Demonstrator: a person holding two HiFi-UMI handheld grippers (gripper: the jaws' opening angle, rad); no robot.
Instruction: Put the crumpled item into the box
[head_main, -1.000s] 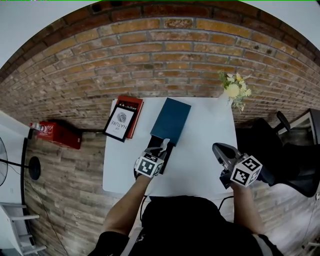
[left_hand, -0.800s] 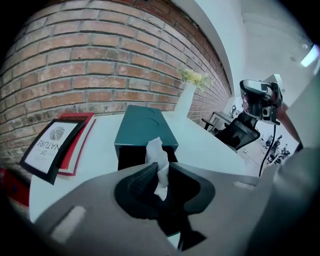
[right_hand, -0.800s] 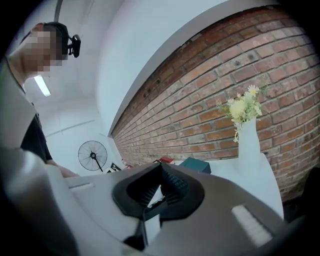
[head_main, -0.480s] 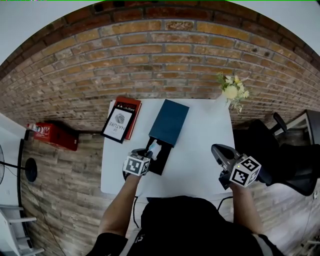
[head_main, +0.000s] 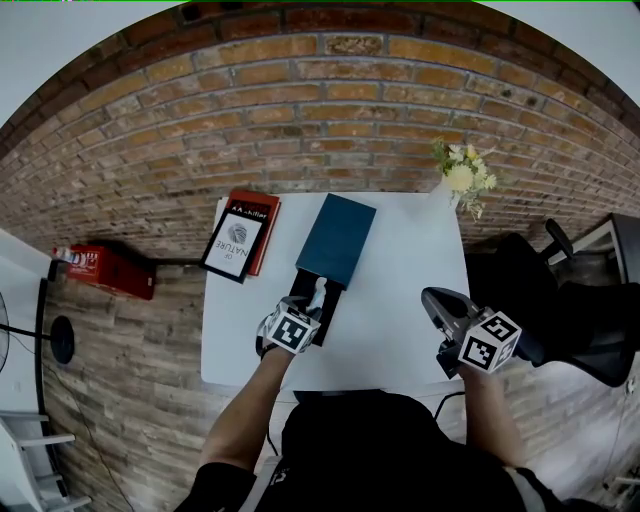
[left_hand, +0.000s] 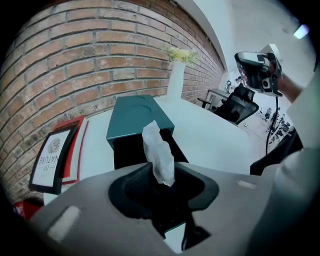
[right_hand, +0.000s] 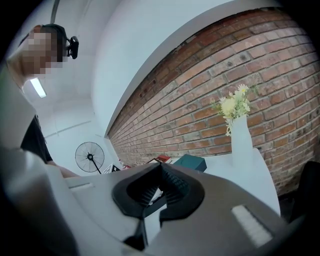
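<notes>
left gripper (left_hand: 161, 175) above the open black tray of the teal box (head_main: 337, 238), at the worktop's (head_main: 405, 300) near-left part. its jaws have just been opening and now stand slightly apart, released; the crumpled item (left_hand: 158, 154), a white tissue, stands upright between them over the tray, not yet inside. right gripper (right_hand: 159, 169) held off the worktop's right edge, jaws clenched on nothing. vase of flowers (head_main: 460, 182) at the far right corner.

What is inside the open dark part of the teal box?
Only a dark interior shows, with the crumpled white item over its mouth. The teal lid covers the far part.
</notes>
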